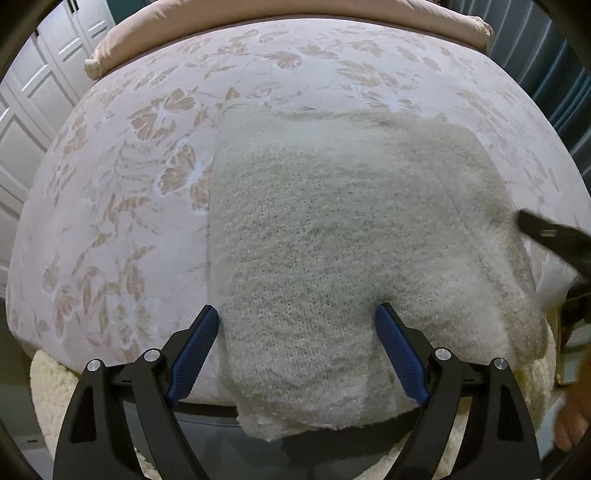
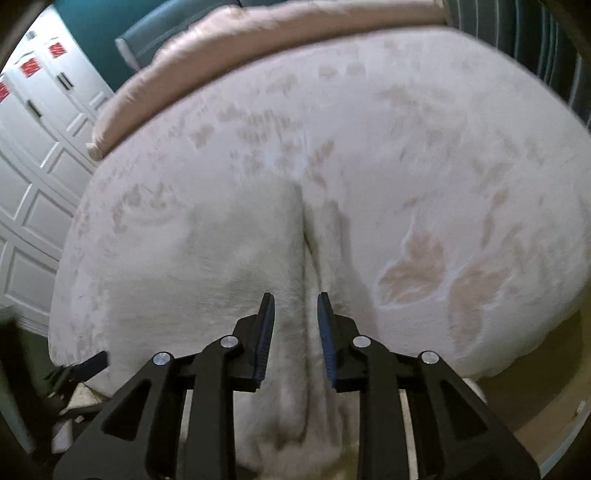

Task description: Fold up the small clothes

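Observation:
A fuzzy cream knitted sweater [image 1: 332, 240] lies folded on a bed with a pink floral cover [image 1: 122, 177]. Its near edge hangs over the bed's front edge. My left gripper [image 1: 297, 314] is wide open, its blue pads straddling the sweater's near left part, holding nothing. In the blurred right wrist view the sweater [image 2: 221, 266] shows a folded edge running toward me. My right gripper [image 2: 295, 299] is partly open, its blue pads on either side of that edge, not closed on it. The right gripper's black finger also shows in the left wrist view [image 1: 546, 236] at the sweater's right side.
A pink pillow or duvet roll [image 1: 258, 14] lies along the bed's far edge. White panelled wardrobe doors [image 1: 33, 110] stand to the left. A cream fluffy rug [image 1: 48, 376] lies below the bed's front edge. The bed cover [image 2: 461, 184] stretches to the right.

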A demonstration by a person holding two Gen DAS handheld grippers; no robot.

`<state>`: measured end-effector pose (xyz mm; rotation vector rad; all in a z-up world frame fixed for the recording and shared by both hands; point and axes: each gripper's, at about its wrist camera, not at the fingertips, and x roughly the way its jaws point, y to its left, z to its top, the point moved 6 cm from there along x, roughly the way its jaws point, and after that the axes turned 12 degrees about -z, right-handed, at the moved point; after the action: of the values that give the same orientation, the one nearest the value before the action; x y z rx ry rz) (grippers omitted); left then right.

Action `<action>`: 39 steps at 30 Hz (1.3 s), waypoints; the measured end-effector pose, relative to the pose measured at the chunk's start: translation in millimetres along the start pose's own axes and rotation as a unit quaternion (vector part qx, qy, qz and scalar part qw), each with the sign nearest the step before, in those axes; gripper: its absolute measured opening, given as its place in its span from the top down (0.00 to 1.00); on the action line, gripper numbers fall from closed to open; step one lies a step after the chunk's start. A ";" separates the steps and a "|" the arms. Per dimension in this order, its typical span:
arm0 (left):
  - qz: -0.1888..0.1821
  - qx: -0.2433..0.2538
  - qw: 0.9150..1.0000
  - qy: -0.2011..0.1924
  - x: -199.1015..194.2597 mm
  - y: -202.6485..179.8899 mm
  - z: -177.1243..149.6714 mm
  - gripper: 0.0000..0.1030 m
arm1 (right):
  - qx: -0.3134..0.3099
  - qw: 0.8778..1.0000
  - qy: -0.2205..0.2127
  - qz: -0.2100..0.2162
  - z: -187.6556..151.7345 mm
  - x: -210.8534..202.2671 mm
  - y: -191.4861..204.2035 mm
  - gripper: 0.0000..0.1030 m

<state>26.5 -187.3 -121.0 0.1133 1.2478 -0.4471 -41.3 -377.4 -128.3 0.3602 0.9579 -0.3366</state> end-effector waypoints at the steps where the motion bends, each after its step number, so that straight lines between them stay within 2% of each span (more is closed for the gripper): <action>1: 0.000 -0.001 1.000 0.001 0.7 0.6 -0.1 0.17 | -0.001 1.000 -0.007 0.007 -2.1 -10.6 -0.6 0.77; 4: 0.003 0.003 1.000 0.000 1.4 0.9 -0.2 0.16 | -0.011 1.000 0.007 0.027 -17.0 -16.5 8.3 0.77; 8: 0.005 0.005 1.000 -0.001 2.9 0.8 -0.8 0.15 | -0.052 0.996 0.067 -0.023 -58.4 31.4 9.6 0.77; 10: 0.008 0.009 1.000 0.003 3.7 -1.0 -2.1 0.15 | -0.049 0.997 0.061 -0.029 -58.1 32.0 11.8 0.77; 15: 0.016 0.015 1.000 -0.005 -0.3 -2.5 -1.4 0.15 | -0.058 0.998 0.020 -0.008 -46.5 -13.2 17.4 0.75; 18: 0.017 0.014 1.000 -0.005 1.0 -3.0 -1.7 0.15 | -0.092 0.994 0.043 -0.042 -65.5 8.8 15.2 0.75; 19: 0.016 0.015 1.000 -0.004 1.1 -2.9 -2.0 0.15 | -0.096 0.992 0.056 -0.053 -71.9 20.8 14.2 0.70; 20: 0.014 0.015 1.000 -0.001 2.2 -3.4 -2.5 0.15 | -0.094 0.992 0.073 -0.051 -77.9 36.3 14.6 0.68; 21: 0.015 0.016 1.000 0.002 3.3 -4.1 -3.3 0.15 | -0.075 0.994 0.072 -0.043 -80.6 43.1 11.5 0.67; 27: 0.026 0.020 0.999 -0.005 -0.1 -5.3 -3.1 0.15 | -0.028 0.998 0.055 -0.015 -59.2 14.5 4.9 0.67; 30: 0.024 0.015 1.000 -0.004 -1.9 -5.6 -4.1 0.15 | -0.006 0.999 0.047 -0.007 -47.4 9.2 -3.7 0.62; 32: 0.015 0.014 1.000 -0.004 -6.7 -7.1 -6.1 0.15 | 0.008 0.999 0.053 0.000 -42.9 12.9 -7.7 0.54; 37: 0.008 0.006 1.000 -0.004 -16.6 -3.7 -11.8 0.15 | 0.018 0.996 0.085 0.022 -40.3 32.7 -5.3 0.44; 39: 0.006 -0.003 1.000 -0.011 -22.5 0.2 -13.0 0.15 | 0.020 0.995 0.094 0.028 -37.8 42.5 -0.7 0.43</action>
<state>9.5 -176.9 -104.3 0.1109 1.2268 -0.4327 -46.5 -366.3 -183.8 0.4596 1.1241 -0.2750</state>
